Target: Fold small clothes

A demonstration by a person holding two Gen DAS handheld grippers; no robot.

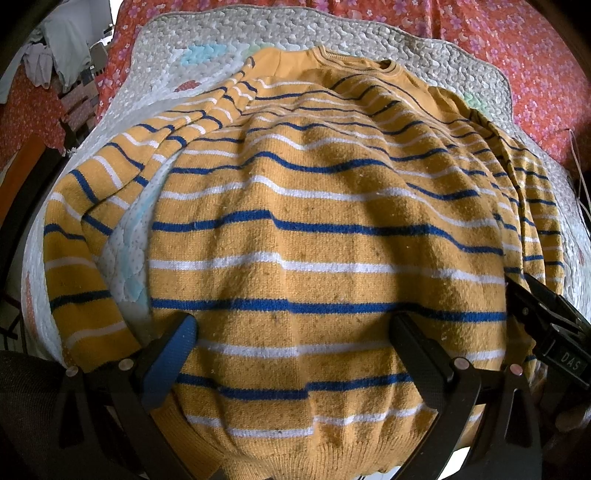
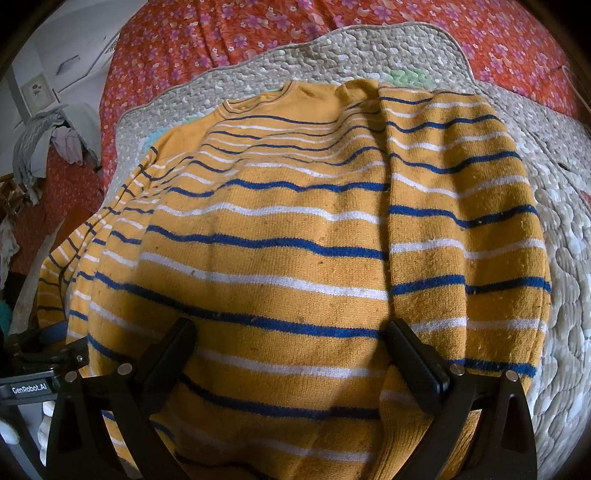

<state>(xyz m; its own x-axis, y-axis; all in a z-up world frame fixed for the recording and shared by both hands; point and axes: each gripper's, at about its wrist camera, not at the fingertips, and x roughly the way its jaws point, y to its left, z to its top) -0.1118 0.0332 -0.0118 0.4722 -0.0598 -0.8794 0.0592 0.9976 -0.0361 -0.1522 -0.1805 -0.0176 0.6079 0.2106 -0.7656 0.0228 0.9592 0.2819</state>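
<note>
sweater (image 1: 325, 236): mustard yellow knit with thin blue and white stripes, spread flat on the quilted mat, neck toward the mat's far edge and hem toward its near edge.
sweater in the right view (image 2: 280, 251): same garment; the sleeve on the right (image 2: 465, 229) is folded in over the body, running from shoulder to hem, its outer edge just inside the mat's right edge.
left sleeve (image 1: 88, 229): lies out to the side toward the mat's left edge, bent, with a strip of mat showing between it and the body.
collar (image 1: 354, 61): ribbed, near the mat's far edge.
quilted mat (image 1: 192, 40): pale grey and white, bumpy, with faint pastel patches; it carries the sweater.
bedspread (image 2: 229, 33): red with small flowers, under the mat and beyond its far edge.
left gripper (image 1: 293, 354): 2 black fingers spread wide over the hem; the left finger has a blue pad (image 1: 173, 358). nothing sits between them; whether the tips touch the knit i cannot tell.
right gripper (image 2: 290, 354): 2 black fingers spread wide over the hem, nothing gripped; the right finger (image 2: 413, 362) lies at the inner edge of the folded sleeve.
right gripper seen from the left view (image 1: 546, 317): at the sweater's right edge near the hem.
clothes pile (image 2: 55, 136): grey and pale cloth, well apart, off the bed's far left corner.
</note>
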